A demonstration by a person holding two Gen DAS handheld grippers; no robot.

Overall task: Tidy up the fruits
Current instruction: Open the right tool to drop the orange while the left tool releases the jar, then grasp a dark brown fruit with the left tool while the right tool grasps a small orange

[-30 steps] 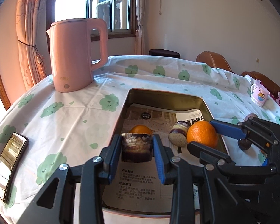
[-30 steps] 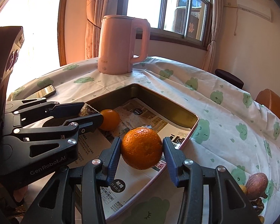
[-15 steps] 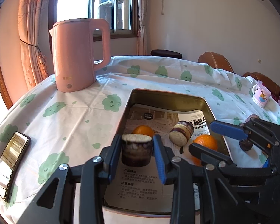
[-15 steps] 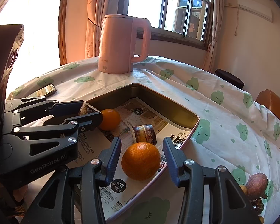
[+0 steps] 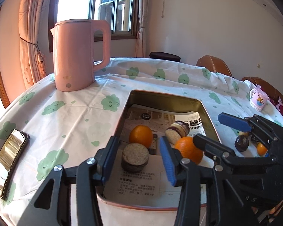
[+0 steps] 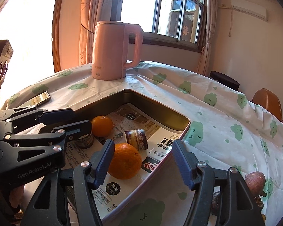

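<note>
A metal tray [image 5: 207, 113] lined with printed paper holds two oranges and two cut purple fruit halves. My left gripper [image 5: 136, 162] is open, with an upright fruit half [image 5: 135, 157] standing free between its fingers. My right gripper [image 6: 141, 162] is open above the near orange [image 6: 124, 161], which rests on the tray floor [image 6: 156, 150]. A second orange [image 5: 141, 135] and a tipped fruit half [image 5: 177, 131] lie further back. The right gripper also shows in the left wrist view [image 5: 213, 131].
A pink kettle [image 5: 75, 54] stands at the back left of the table. A phone [image 5: 7, 158] lies at the left edge. Loose fruits [image 5: 241, 143] and a small cup [image 5: 258, 101] sit right of the tray. Chairs stand behind the table.
My left gripper opened and let go of the fruit half, which now stands in the tray. My right gripper opened wider around the orange it set down earlier.
</note>
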